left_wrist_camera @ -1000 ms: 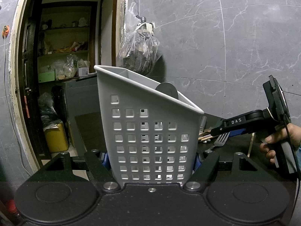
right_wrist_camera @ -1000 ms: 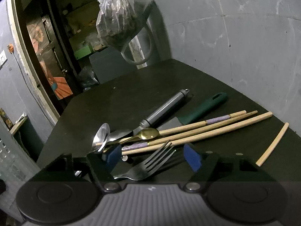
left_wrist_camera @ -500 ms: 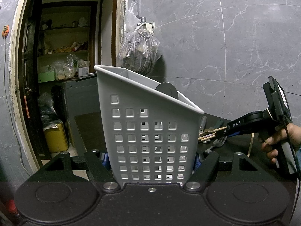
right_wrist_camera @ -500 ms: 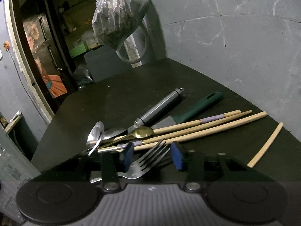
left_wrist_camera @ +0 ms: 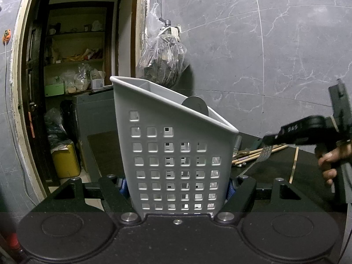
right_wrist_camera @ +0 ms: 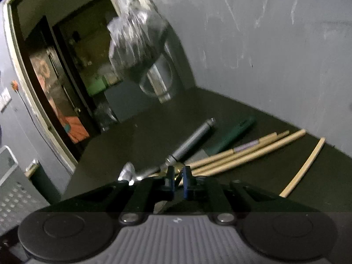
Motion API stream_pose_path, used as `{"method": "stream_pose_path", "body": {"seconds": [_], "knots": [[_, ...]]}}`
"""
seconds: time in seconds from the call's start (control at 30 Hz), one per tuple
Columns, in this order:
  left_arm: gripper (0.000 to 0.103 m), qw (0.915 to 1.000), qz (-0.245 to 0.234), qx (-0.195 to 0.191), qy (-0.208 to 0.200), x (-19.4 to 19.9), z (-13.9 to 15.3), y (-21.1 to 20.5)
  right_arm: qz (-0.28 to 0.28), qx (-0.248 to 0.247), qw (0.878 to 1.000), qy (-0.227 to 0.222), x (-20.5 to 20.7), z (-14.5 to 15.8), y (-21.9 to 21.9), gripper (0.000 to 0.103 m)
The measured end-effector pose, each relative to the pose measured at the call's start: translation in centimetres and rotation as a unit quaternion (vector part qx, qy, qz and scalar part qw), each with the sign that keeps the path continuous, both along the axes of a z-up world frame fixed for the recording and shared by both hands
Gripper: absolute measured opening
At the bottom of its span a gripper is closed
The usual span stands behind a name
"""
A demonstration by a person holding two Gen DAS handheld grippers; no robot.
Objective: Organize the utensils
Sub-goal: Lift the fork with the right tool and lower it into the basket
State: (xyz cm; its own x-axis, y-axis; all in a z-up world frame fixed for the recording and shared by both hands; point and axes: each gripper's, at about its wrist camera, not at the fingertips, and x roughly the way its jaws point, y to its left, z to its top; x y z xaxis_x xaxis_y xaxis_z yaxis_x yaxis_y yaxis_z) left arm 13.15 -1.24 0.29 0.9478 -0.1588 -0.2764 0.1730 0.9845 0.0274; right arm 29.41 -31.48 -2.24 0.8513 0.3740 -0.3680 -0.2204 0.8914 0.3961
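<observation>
Left wrist view: my left tongs clamp the caddy; my right tongs pinch the fork by its edge—it may swivel and drop.

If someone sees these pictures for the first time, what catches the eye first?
The grey perforated caddy fills the centre of the left view, clamped by the left hand-held gripper. To its right, the right hand-held gripper lifts a fork above wooden chopsticks on the dark table.

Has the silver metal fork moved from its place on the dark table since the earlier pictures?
Yes. The silver metal fork is now lifted, shut in the right tool, its tines hanging above the wooden chopsticks that lie on the dark table.
</observation>
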Motion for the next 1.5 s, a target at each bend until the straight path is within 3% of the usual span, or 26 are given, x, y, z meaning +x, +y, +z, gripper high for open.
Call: {"method": "stream_pose_path", "body": {"seconds": [0.17, 0.27, 0.57, 0.73, 0.87, 1.5], "knots": [[0.076, 1.0000, 0.000, 0.000, 0.000, 0.0, 0.0, 0.0, -0.002, -0.038, 0.997, -0.070, -2.4, 2.6, 0.9, 0.005], [0.076, 1.0000, 0.000, 0.000, 0.000, 0.0, 0.0, 0.0, -0.001, -0.086, 0.989, -0.124, -4.1, 4.4, 2.4, 0.004], [0.076, 1.0000, 0.000, 0.000, 0.000, 0.0, 0.0, 0.0, 0.040, -0.245, 0.932, -0.265, -9.6, 6.7, 9.3, 0.004], [0.076, 1.0000, 0.000, 0.000, 0.000, 0.0, 0.0, 0.0, 0.080, -0.279, 0.906, -0.308, -12.0, 6.9, 12.2, 0.003], [0.076, 1.0000, 0.000, 0.000, 0.000, 0.0, 0.0, 0.0, 0.107, -0.284, 0.897, -0.321, -13.0, 6.9, 13.4, 0.002], [0.076, 1.0000, 0.000, 0.000, 0.000, 0.0, 0.0, 0.0, 0.124, -0.240, 0.910, -0.316, -13.1, 7.4, 12.2, 0.002]]}}
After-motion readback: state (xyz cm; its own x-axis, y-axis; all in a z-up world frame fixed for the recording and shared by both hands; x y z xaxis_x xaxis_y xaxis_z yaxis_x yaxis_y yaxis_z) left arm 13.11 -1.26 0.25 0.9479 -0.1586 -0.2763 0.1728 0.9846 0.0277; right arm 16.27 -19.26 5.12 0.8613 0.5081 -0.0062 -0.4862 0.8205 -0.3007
